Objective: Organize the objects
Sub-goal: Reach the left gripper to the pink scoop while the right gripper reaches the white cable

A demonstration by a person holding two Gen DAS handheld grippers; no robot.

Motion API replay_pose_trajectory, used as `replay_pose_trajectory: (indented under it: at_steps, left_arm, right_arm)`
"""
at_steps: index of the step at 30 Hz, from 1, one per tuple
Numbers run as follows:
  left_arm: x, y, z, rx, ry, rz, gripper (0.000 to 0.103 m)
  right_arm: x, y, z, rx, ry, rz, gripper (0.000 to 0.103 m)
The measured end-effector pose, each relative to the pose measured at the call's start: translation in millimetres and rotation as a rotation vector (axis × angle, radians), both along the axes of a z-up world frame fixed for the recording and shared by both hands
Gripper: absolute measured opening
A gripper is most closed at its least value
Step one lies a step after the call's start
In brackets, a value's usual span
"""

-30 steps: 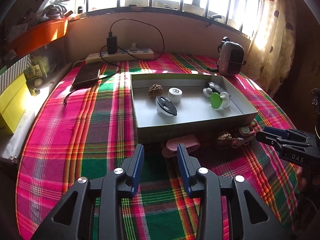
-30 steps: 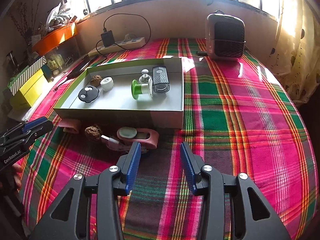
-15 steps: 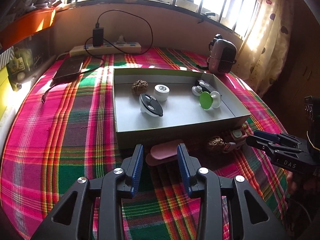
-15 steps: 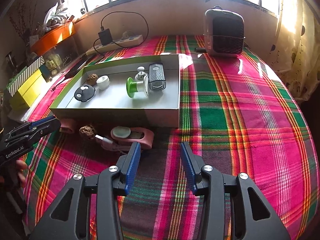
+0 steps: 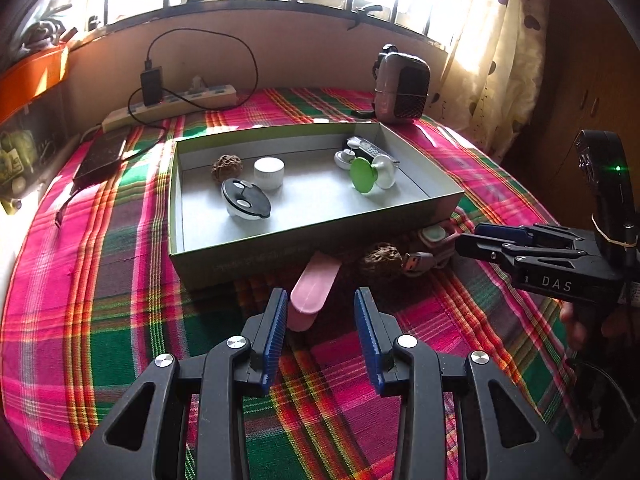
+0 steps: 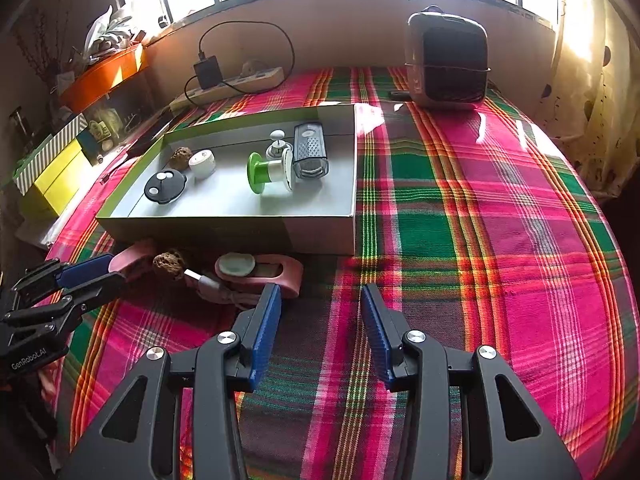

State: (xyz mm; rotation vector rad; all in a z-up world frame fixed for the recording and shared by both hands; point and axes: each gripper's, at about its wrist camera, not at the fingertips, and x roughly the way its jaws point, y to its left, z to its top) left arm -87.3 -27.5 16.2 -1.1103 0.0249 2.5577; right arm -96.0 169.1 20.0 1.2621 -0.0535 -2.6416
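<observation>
A shallow open box (image 5: 256, 258) (image 6: 224, 232) on the plaid cloth holds a brown knobbly ball (image 5: 227, 167), a white cap (image 5: 269, 172), a black round remote (image 5: 246, 200), a green-and-white spool (image 5: 370, 174) (image 6: 268, 172) and a grey grater-like piece (image 6: 309, 152). In front of the box lie a pink oblong case (image 5: 314, 286), another brown ball (image 5: 380, 258) (image 6: 168, 266), a USB plug (image 5: 416, 260) and a pink holder with a pale green pad (image 6: 256, 270). My left gripper (image 5: 320, 320) is open, the pink case's near end just between its fingertips, untouched. My right gripper (image 6: 320, 308) is open over bare cloth beside the pink holder.
A small heater (image 6: 446, 66) stands at the back right. A power strip with charger (image 5: 172, 98) and a dark flat device (image 5: 100, 156) lie at the back left. An orange tray (image 6: 102, 76) and yellow boxes (image 6: 52, 172) sit on the left ledge. Curtains hang at the right.
My left gripper has swung right and closer to the pink case, which now sits between its fingertips. The right gripper has stayed put.
</observation>
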Motion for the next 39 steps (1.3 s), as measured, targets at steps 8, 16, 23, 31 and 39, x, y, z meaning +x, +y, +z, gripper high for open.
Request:
replay_pose_trajectory:
  at_steps: [8, 16, 23, 31, 39]
  left_arm:
    - [-13, -4, -1, -0.021, -0.009, 0.031, 0.033]
    - [-19, 7, -7, -0.053, -0.027, 0.011, 0.033]
    - [-27, 4, -12, -0.049, -0.055, 0.023, 0.033]
    - [-28, 0, -12, -0.040, -0.056, 0.036, 0.033]
    - [-29, -2, -12, -0.035, -0.059, 0.029, 0.033]
  right_arm:
    - [-2, -2, 0, -0.007, -0.002, 0.015, 0.043]
    - [0, -6, 0, -0.047, -0.019, 0.064, 0.043]
    - [6, -19, -3, -0.077, -0.035, 0.154, 0.043]
    - [10, -38, 0, -0.033, 0.000, 0.212, 0.043]
    - [2, -46, -3, -0.014, -0.017, 0.237, 0.043]
